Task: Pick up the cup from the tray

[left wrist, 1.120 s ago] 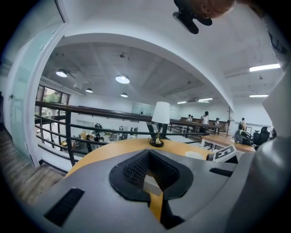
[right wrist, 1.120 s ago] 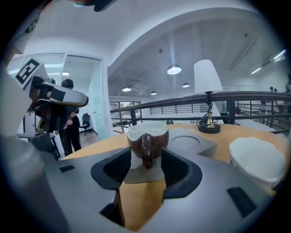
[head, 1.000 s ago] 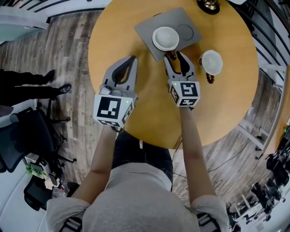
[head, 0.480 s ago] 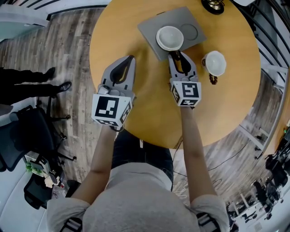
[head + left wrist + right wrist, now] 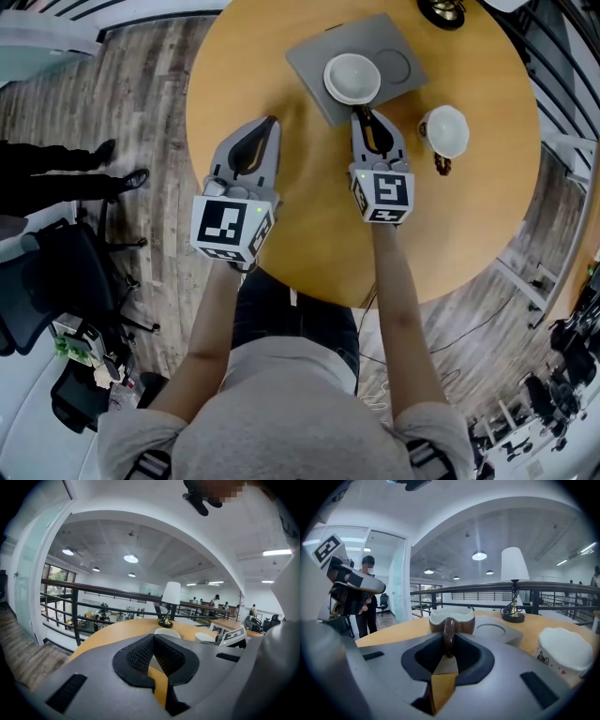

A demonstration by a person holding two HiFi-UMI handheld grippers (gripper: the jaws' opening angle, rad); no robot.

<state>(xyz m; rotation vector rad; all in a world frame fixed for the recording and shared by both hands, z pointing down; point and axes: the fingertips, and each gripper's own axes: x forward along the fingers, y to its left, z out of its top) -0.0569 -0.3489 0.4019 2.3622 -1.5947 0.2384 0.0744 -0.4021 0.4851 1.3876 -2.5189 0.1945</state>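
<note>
The cup (image 5: 352, 79), brown outside and white inside, stands on the grey tray (image 5: 314, 56) at the far side of the round wooden table (image 5: 309, 216). Its brown handle (image 5: 449, 634) points toward me. My right gripper (image 5: 367, 112) reaches in at the tray's near edge; its jaws have just been closing, and the handle is pinched between them. In the right gripper view the cup (image 5: 461, 616) sits just beyond the right gripper (image 5: 449, 646). My left gripper (image 5: 272, 122) hovers over bare table to the left, shut and empty, as the left gripper view shows of the left gripper (image 5: 153, 637).
A second white cup (image 5: 442, 129) stands on the table right of my right gripper, close by (image 5: 562, 651). A lamp base (image 5: 442, 11) sits at the far edge. The tray has an empty round recess (image 5: 405, 64). A railing and a standing person (image 5: 369, 597) lie beyond.
The right gripper's jaws have narrowed from wide open onto the cup's handle. Both hands have stayed where they were, and the cup still rests on the tray.
</note>
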